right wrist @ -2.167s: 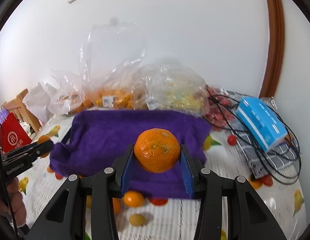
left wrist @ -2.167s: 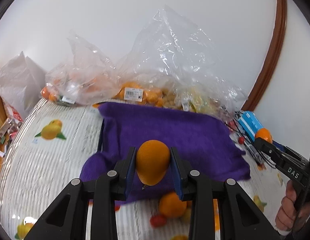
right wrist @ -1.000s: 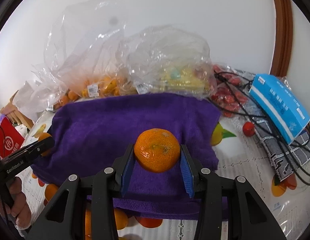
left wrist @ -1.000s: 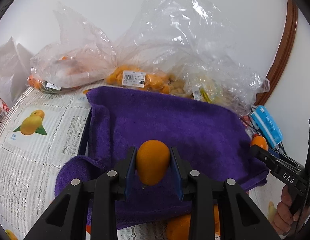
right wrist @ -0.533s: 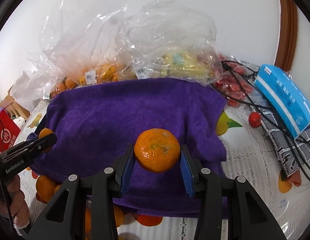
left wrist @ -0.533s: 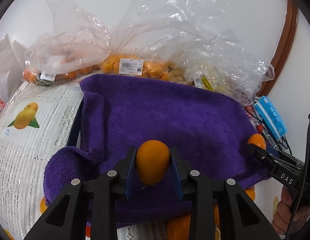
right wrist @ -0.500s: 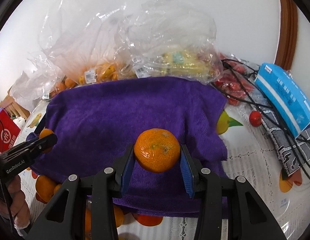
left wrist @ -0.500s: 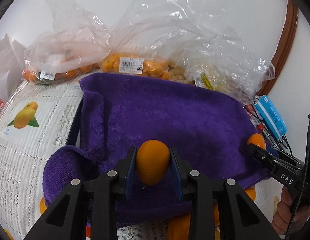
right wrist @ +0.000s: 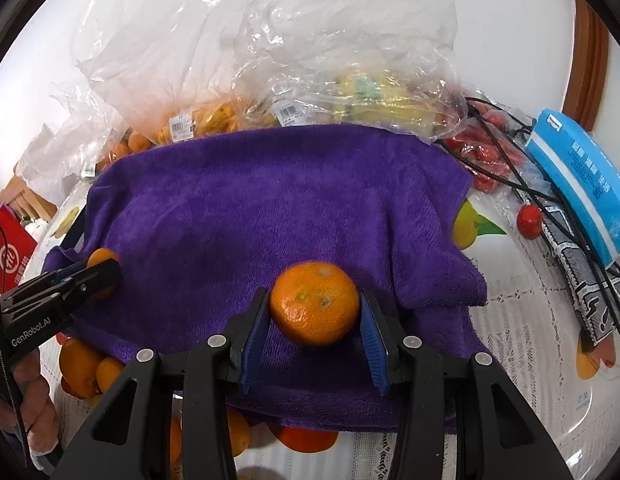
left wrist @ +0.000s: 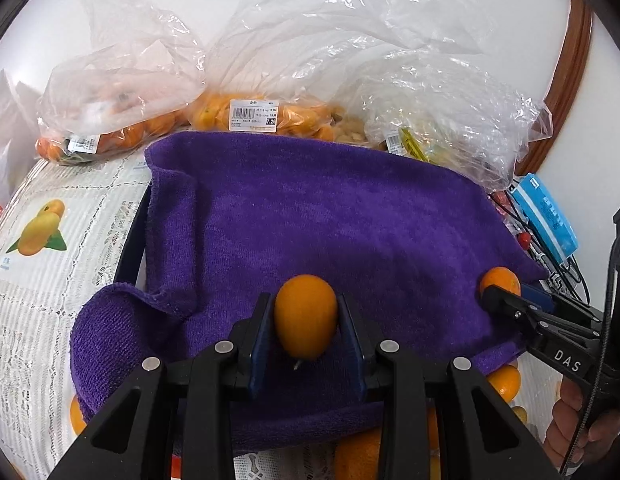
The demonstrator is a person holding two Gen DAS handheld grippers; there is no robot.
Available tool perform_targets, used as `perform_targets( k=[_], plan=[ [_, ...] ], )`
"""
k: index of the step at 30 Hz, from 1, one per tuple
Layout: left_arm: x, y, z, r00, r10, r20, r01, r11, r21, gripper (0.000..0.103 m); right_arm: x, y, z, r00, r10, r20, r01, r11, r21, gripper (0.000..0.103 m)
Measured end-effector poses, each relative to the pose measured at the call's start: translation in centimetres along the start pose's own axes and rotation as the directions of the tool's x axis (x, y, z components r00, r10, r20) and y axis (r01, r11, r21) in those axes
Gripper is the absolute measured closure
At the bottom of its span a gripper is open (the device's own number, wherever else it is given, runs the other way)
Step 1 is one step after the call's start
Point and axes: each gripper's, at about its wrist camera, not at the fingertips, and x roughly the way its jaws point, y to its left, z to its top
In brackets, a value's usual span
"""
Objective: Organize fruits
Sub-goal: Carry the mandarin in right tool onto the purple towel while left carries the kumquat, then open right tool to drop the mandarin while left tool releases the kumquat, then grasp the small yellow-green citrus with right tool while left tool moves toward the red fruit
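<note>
Left claw (left wrist: 306, 330) clenched on oval kumquat (left wrist: 306, 316), right claw (right wrist: 314, 320) on round mandarin (right wrist: 313, 303); both above near edge of purple towel (left wrist: 329, 220) on table (left wrist: 38, 312). Fruit light, smooth, bruisable: grip across middle, gently.

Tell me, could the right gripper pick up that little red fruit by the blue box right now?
Probably not yet: the right gripper is shut on a mandarin, so its jaws are full. The red fruit itself lies uncovered beside black cables.
</note>
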Motion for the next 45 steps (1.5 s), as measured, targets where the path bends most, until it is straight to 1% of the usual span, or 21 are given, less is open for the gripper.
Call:
perform_targets(
  k=[5, 7, 8, 9, 12, 15, 18, 20, 23, 27, 30, 32, 38, 40, 42, 45],
  plan=[
    [-0.3, -0.2, 0.0, 1.000, -0.008, 0.013, 0.008, 1.000, 0.012, 0.072, -0.1, 0.0, 0.1, 1.000, 0.005, -0.006, -0.005, 1.000, -0.001, 0.058],
    [-0.7, -0.4, 0.0, 1.000, -0.009, 0.023, 0.009, 1.000, 0.018, 0.067, -0.3, 0.1, 0.2, 1.000, -0.005, -0.006, 0.005, 1.000, -0.006, 0.056],
    [-0.9, -0.5, 0.1, 1.000, -0.011, 0.029, 0.010, 1.000, 0.021, 0.059, -0.6, 0.1, 0.2, 1.000, -0.014, 0.003, 0.014, 1.000, -0.013, 0.055],
    [-1.1, -0.5, 0.1, 0.999, -0.012, 0.040, 0.011, 1.000, 0.024, 0.054, -0.8, 0.2, 0.1, 1.000, -0.019, 0.013, 0.019, 1.000, -0.017, 0.055],
    [-1.7, -0.7, 0.3, 0.998, -0.008, 0.063, 0.006, 0.999, 0.032, 0.051, -1.9, 0.5, 0.1, 0.998, -0.030, 0.062, 0.033, 0.999, -0.034, 0.055],
    [-2.3, -0.9, 0.4, 0.997, -0.011, 0.077, 0.008, 0.999, 0.036, 0.048, -3.3, 0.8, 0.0, 0.993, -0.024, 0.112, 0.029, 0.999, -0.041, 0.055],
    [-3.1, -1.3, 0.2, 0.992, 0.000, 0.127, -0.007, 0.999, 0.051, 0.048, -4.0, 0.9, 0.2, 0.990, -0.047, 0.134, 0.054, 0.998, -0.043, 0.055],
    [-3.5, -1.6, 0.2, 0.989, 0.016, 0.146, -0.025, 0.998, 0.058, 0.048, -4.2, 0.9, 0.3, 0.988, -0.063, 0.141, 0.070, 0.997, -0.044, 0.055],
    [-4.0, -1.8, 0.1, 0.987, 0.012, 0.161, -0.022, 0.998, 0.061, 0.048, -4.5, 0.8, 0.3, 0.989, -0.050, 0.142, 0.055, 0.998, -0.038, 0.055],
    [-4.8, -2.1, 0.1, 0.982, 0.033, 0.188, -0.046, 0.997, 0.066, 0.048, -5.2, 0.9, 0.1, 0.983, -0.042, 0.177, 0.044, 0.999, -0.007, 0.055],
    [-5.9, -1.9, 0.0, 0.976, 0.051, 0.213, -0.060, 0.998, 0.033, 0.048, -6.2, 1.2, -0.2, 0.981, -0.012, 0.192, 0.013, 1.000, -0.004, 0.055],
    [-6.5, -1.7, 0.0, 0.973, 0.050, 0.225, -0.054, 0.998, 0.012, 0.048, -7.2, 1.5, -0.5, 0.981, 0.016, 0.195, -0.014, 1.000, -0.010, 0.055],
    [-8.7, -2.0, -1.2, 0.983, 0.026, 0.183, -0.030, 0.999, 0.016, 0.049, -10.4, 2.0, -2.1, 0.983, 0.019, 0.182, -0.016, 1.000, -0.019, 0.055],
    [-9.8, -2.1, -1.8, 0.983, 0.017, 0.185, -0.020, 1.000, 0.015, 0.049, -11.2, 1.9, -2.7, 0.985, 0.004, 0.171, -0.003, 1.000, -0.008, 0.055],
    [-10.8, -2.1, -2.5, 0.983, 0.010, 0.183, -0.012, 1.000, 0.011, 0.049, -11.9, 1.9, -3.6, 0.987, -0.030, 0.157, 0.030, 1.000, 0.003, 0.055],
    [-12.1, -2.2, -3.5, 0.987, 0.004, 0.162, -0.008, 1.000, 0.021, 0.049, -12.8, 1.9, -5.1, 0.982, -0.071, 0.173, 0.072, 0.997, 0.003, 0.055]
  ],
)
